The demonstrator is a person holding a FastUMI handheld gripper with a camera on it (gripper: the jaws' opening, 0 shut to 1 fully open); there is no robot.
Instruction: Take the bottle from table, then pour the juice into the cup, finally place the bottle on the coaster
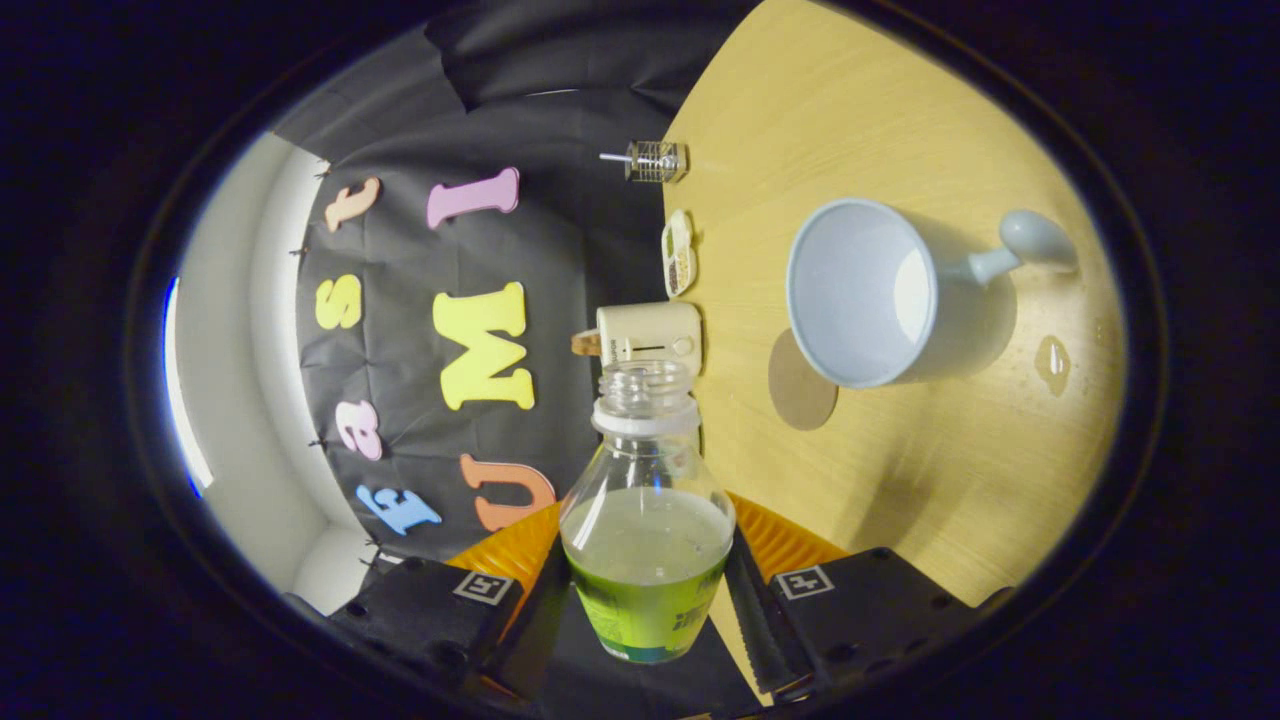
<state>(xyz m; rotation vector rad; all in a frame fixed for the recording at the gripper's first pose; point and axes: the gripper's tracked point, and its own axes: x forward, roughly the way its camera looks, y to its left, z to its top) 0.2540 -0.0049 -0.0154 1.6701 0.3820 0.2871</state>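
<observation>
The gripper [648, 600] is clamped on a clear plastic bottle [647, 520]; both fingers press against the bottle's lower body from either side, over its green label; the bottle sits between the fingers with its uncapped neck pointing away from the camera, a white ring just under the threaded mouth; pale greenish juice [648, 535] fills the lower part of the bottle, and the shoulder and neck above it are clear.

The whole view is rolled, so the light wooden table [900, 480] stands on one side of the bottle and the booth's black cloth wall on the other; a pale blue cup [865, 292] rests on the table beyond the fingers and off to the table side of the bottle's mouth, well apart from it; the cup's wide opening faces the camera and its inside looks empty; a rounded knob handle [1030, 243] juts from its far side.

A round brown coaster [800, 383] lies flat on the table, between the bottle's mouth and the cup, just beside the cup's rim; a small wet patch [1052, 362] glistens on the wood on the far side of the cup.

Along the table's edge by the wall stand a cream toaster [650, 335], directly beyond the bottle's mouth, a small divided dish [679, 253] farther on, and a small wire-mesh object [655, 161] beyond that.
</observation>
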